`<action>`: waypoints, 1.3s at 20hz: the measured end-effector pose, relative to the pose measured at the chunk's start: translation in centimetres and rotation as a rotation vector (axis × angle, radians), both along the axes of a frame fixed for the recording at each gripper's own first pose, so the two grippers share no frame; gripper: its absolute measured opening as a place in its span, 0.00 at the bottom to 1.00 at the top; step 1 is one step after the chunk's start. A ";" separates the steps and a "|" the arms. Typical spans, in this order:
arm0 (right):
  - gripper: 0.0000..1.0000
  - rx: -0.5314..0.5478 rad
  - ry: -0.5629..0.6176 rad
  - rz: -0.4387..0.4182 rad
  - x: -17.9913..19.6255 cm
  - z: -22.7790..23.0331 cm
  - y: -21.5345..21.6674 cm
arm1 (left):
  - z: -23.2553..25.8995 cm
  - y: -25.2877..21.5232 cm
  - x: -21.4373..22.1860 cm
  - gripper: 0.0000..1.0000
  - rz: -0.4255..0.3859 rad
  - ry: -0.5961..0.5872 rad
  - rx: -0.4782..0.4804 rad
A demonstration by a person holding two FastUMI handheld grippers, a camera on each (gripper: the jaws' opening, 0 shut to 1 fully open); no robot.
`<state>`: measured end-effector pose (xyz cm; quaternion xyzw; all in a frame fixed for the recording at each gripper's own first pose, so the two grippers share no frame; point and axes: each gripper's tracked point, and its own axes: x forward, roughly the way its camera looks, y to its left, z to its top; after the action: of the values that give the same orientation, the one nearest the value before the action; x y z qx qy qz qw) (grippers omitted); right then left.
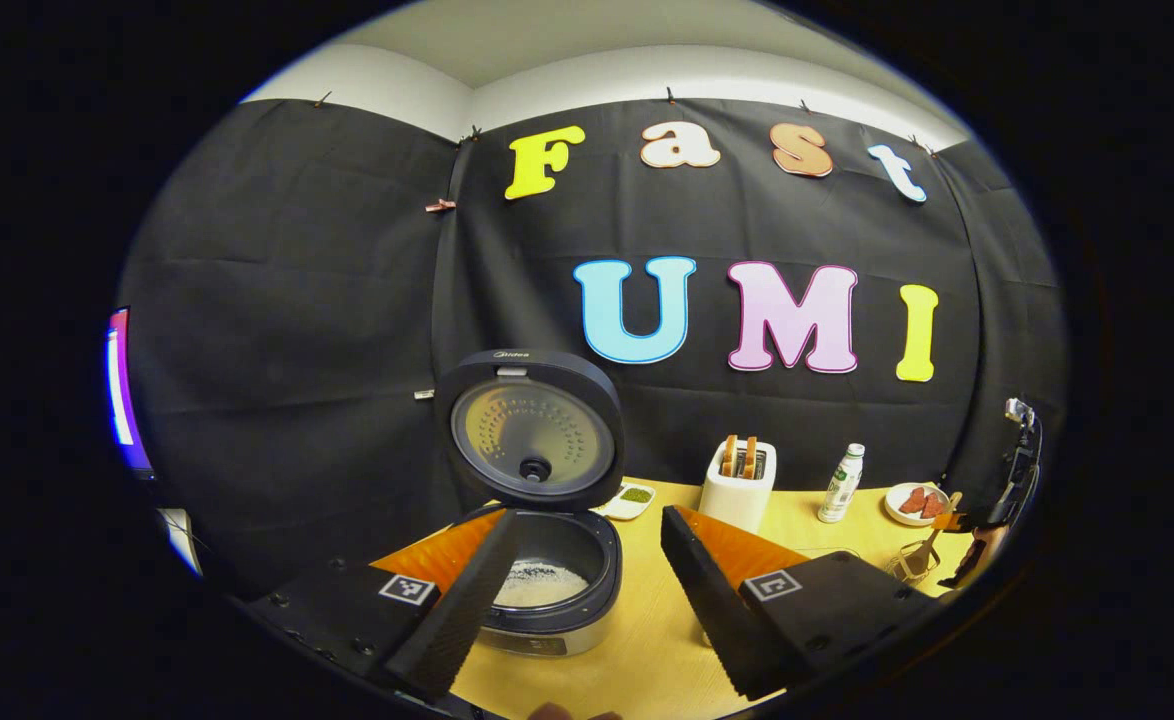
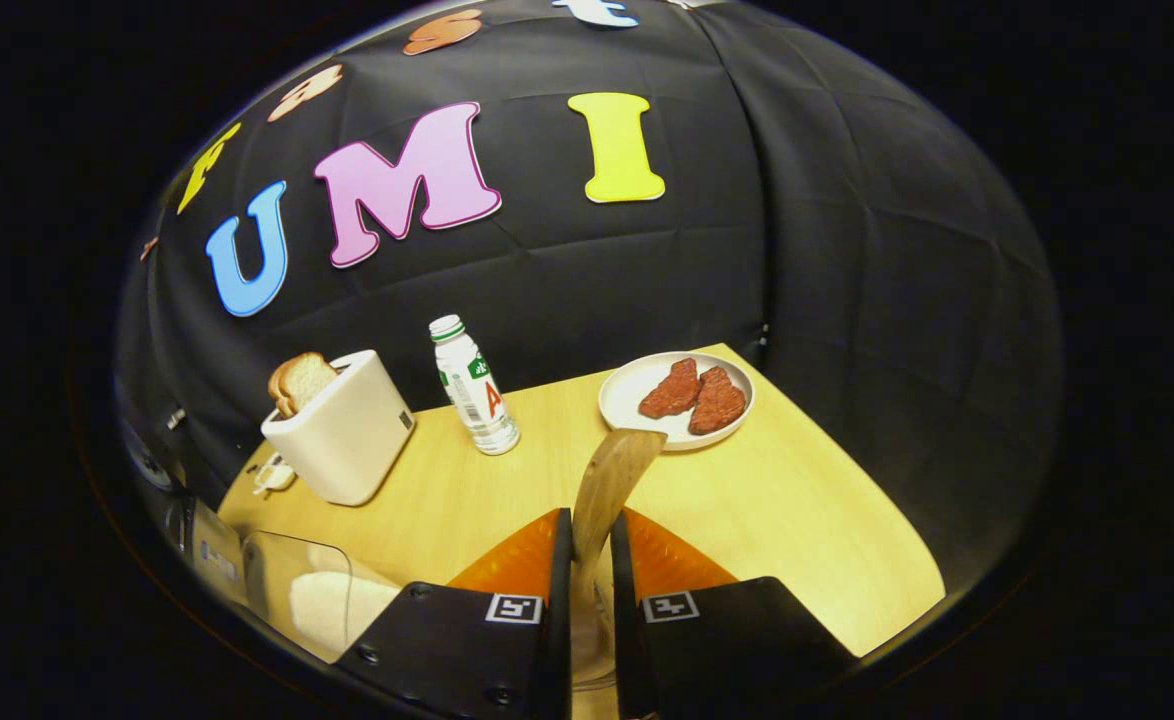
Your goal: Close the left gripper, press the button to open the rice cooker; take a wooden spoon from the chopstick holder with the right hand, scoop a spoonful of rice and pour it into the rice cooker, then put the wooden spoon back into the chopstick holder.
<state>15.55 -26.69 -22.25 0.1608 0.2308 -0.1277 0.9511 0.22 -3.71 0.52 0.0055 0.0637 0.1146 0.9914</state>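
- rice cooker (image 1: 547,560) on the yellow table (image 1: 647,650), lid (image 1: 532,430) standing open and upright behind the pot; white rice (image 1: 539,583) visible inside the inner pot
- left gripper (image 1: 577,590) released, fingers spread wide apart, nothing between them; left finger overlaps the cooker's front-left rim in the left gripper view, right finger sits to the right of the cooker over bare table
- wooden spoon (image 2: 612,480) grasped by the right gripper (image 2: 587,560); both fingers pinch the handle, spoon bowl sticking up and forward past the fingertips, tilted slightly right
- in the left gripper view, the right gripper shows far right of the cooker at the table's edge, with the spoon (image 1: 937,520) and a wire chopstick holder (image 1: 912,562) below it
- small dish with green stuff (image 1: 632,497) just right of the cooker's lid, near the back
- toaster (image 1: 739,483) with bread slices in its slots, further right of the cooker
- bottle (image 1: 840,484) upright, right of the toaster, apart from it
- plate (image 2: 647,395) with two reddish meat pieces (image 2: 695,393), furthest from the cooker, near the table's back right corner; spoon tip overlaps the plate's near rim in the right gripper view, contact cannot be told
- clear container with something white (image 2: 322,600) at the lower left of the right gripper view, in front of the toaster
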 end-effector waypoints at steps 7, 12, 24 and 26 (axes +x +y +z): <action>0.11 -0.067 -0.068 0.049 -1.3 3.9 1.6 | -0.2 0.6 -0.4 0.96 -0.008 0.007 0.008; 0.10 -0.198 -0.215 0.022 -3.0 11.3 2.5 | 0.2 1.1 -0.6 0.96 -0.028 -0.012 -0.001; 0.10 -0.179 -0.318 0.221 -2.1 14.8 18.4 | 0.6 5.5 -0.7 0.96 -0.071 -0.026 0.014; 0.10 -0.180 -0.289 0.237 -1.3 12.8 20.5 | 0.8 6.4 -0.5 0.96 -0.081 -0.027 0.021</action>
<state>14.22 -6.24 -9.47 0.0635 0.0969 -0.0109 0.9932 -0.24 2.66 1.28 0.0167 0.0487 0.0749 0.9959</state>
